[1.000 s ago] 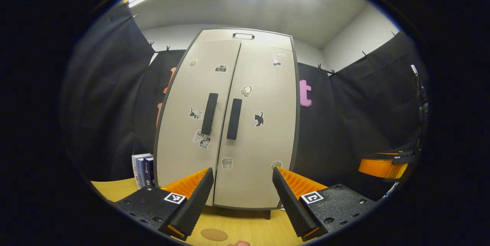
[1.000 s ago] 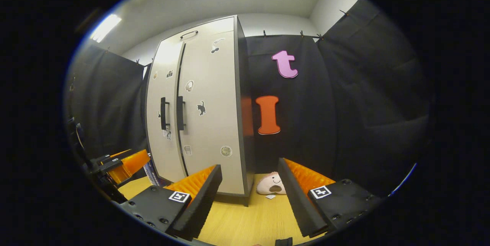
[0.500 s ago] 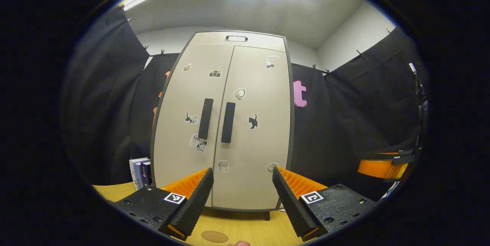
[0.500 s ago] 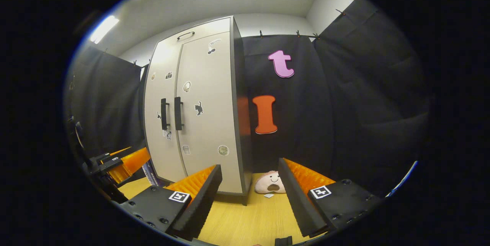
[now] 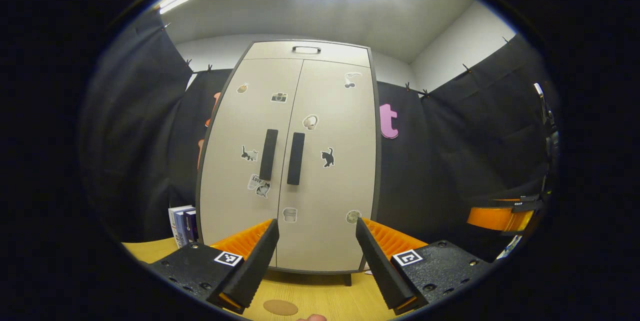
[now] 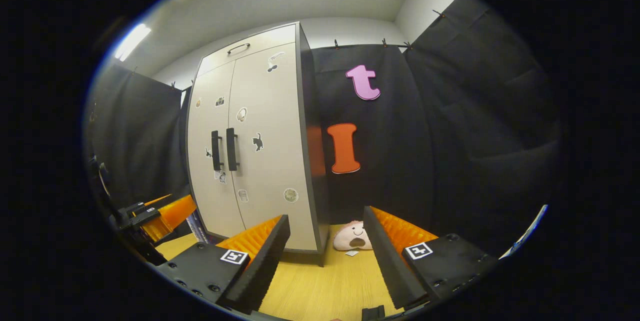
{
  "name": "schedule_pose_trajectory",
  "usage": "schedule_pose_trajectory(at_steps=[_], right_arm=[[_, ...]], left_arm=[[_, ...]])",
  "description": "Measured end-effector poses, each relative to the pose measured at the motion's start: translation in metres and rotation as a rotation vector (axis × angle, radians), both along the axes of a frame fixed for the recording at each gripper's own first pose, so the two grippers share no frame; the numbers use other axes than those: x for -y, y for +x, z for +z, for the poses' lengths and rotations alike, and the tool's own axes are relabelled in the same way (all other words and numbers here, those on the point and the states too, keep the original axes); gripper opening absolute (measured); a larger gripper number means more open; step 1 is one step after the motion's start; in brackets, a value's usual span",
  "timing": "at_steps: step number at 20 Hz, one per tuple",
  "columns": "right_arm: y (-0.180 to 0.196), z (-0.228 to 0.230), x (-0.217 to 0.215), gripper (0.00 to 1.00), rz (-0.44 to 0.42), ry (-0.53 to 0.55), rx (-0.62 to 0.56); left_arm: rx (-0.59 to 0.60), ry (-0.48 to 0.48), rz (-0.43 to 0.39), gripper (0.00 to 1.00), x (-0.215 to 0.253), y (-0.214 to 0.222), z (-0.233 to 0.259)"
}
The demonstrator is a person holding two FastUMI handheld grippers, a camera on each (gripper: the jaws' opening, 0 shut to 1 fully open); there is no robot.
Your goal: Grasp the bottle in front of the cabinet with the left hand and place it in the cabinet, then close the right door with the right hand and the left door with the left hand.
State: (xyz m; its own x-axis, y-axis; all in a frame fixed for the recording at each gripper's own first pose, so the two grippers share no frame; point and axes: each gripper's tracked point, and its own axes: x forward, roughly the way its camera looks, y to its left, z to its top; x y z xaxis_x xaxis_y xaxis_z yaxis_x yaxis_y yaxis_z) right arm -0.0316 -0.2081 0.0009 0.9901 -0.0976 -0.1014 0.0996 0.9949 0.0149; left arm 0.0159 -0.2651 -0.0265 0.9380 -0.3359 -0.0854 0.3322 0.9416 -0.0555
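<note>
A tall beige cabinet (image 5: 287, 161) stands on the wooden table, both doors closed and flush. Its left door (image 5: 242, 161) and right door (image 5: 335, 161) each carry a black vertical handle (image 5: 268, 154) near the middle seam, plus small stickers. My left gripper (image 5: 315, 271) is open in front of the cabinet, a short way back from the doors, nothing between its fingers. In the right gripper view the cabinet (image 6: 255, 146) sits to the left, and my right gripper (image 6: 325, 261) is open and empty, off the cabinet's right corner. The left gripper (image 6: 165, 213) also shows there at far left.
Blue and white boxes (image 5: 184, 223) stand left of the cabinet. A pink plush toy (image 6: 353, 237) lies on the table by the cabinet's right side. A round brown mark (image 5: 280, 307) is on the wood near my left gripper. The right gripper (image 5: 500, 216) shows at the right edge.
The left door has gone from slightly ajar to flush with the right one. Both grippers have drawn back a little from the cabinet, which looks smaller.
</note>
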Motion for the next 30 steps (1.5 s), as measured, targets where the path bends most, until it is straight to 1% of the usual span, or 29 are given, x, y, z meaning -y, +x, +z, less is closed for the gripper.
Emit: schedule_pose_trajectory(at_steps=[12, 20, 30], right_arm=[[-0.01, 0.001, -0.004, 0.98, 0.005, -0.004, 0.005], [-0.017, 0.004, -0.014, 0.98, 0.013, -0.011, 0.018], [-0.027, 0.004, -0.027, 0.98, 0.021, -0.004, 0.022]], left_arm=[[0.015, -0.001, 0.011, 0.94, -0.008, -0.009, 0.005], [0.022, -0.004, 0.006, 0.94, -0.015, -0.017, 0.009], [0.028, -0.004, 0.02, 0.94, -0.031, -0.03, 0.015]])
